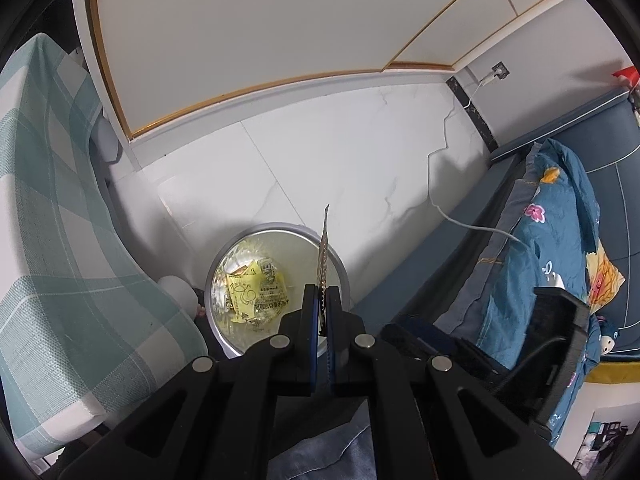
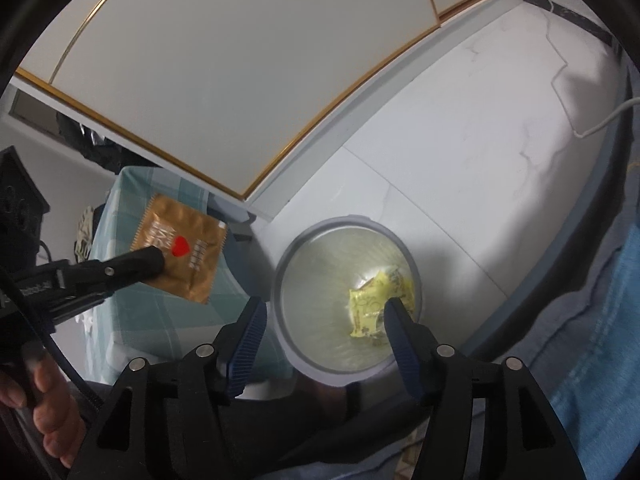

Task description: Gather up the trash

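Observation:
My left gripper (image 1: 320, 294) is shut on a thin brown wrapper (image 1: 323, 252), seen edge-on above the right rim of a round grey bin (image 1: 280, 225). Crumpled yellow wrappers (image 1: 256, 292) lie inside the bin. In the right wrist view the same brown wrapper (image 2: 180, 248), with a red heart on it, hangs from the left gripper (image 2: 154, 260) to the left of the bin (image 2: 347, 221). My right gripper (image 2: 325, 306) stands open over the bin with nothing between its pads. Its right finger (image 2: 400, 328) partly covers the yellow wrapper (image 2: 372, 300) at the bottom.
A table under a teal checked cloth (image 1: 60, 200) stands close to the bin's left. A bed with a blue floral quilt (image 1: 552, 240) lies to the right. A white cable (image 1: 440, 184) runs across the pale tiled floor. A person's hand (image 2: 44, 400) holds the left gripper's handle.

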`<state>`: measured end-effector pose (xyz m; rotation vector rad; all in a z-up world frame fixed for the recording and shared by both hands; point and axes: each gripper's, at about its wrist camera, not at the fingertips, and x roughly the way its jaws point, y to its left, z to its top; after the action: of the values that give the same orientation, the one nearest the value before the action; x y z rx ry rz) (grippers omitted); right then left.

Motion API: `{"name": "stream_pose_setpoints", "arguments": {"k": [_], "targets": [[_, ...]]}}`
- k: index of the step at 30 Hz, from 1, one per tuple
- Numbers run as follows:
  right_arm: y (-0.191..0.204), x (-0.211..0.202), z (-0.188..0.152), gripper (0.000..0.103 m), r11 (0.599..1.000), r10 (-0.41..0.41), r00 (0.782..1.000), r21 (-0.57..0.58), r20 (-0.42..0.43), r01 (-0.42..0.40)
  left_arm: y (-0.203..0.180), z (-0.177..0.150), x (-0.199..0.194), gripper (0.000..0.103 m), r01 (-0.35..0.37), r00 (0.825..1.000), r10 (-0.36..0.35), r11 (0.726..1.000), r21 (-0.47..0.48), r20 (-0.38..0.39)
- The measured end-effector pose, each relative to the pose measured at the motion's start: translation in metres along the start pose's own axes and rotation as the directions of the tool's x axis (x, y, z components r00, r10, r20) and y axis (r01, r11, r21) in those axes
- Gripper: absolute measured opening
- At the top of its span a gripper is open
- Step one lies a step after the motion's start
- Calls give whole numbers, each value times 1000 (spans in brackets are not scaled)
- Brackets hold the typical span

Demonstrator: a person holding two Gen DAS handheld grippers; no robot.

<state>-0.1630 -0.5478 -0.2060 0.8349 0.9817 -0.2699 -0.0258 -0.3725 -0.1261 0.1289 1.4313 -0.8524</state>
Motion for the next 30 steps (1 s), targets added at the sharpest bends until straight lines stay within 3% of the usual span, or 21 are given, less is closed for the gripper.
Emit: {"name": "stream_pose_setpoints", "arguments": {"k": [10, 17, 19, 21, 23, 30], "targets": [[-4, -4, -9, 66, 1000, 16, 1000, 16, -9, -16, -11, -3, 28, 0, -70, 992, 75, 996, 47, -105], [-3, -12, -10, 66, 1000, 20, 1000, 10, 15, -21, -6, -2, 40, 0, -56, 985, 58, 998, 15, -161], [-2, -13, -11, 66, 1000, 19, 1000, 9, 20, -19, -8, -3, 40, 8, -50, 985, 52, 999, 21, -166], [-2, -14, -11, 67, 1000, 12, 1000, 8, 26, -13, -8, -3, 39, 49, -50, 986, 52, 999, 16, -159], [-2, -16, -11, 69, 1000, 8, 999, 9, 33, -8, -5, -3, 33, 62, -51, 991, 50, 999, -7, -128], [5, -24, -13, 76, 1000, -10, 998, -9, 54, 11, -1, -2, 21, 63, -60, 996, 57, 997, -44, -75]]}}
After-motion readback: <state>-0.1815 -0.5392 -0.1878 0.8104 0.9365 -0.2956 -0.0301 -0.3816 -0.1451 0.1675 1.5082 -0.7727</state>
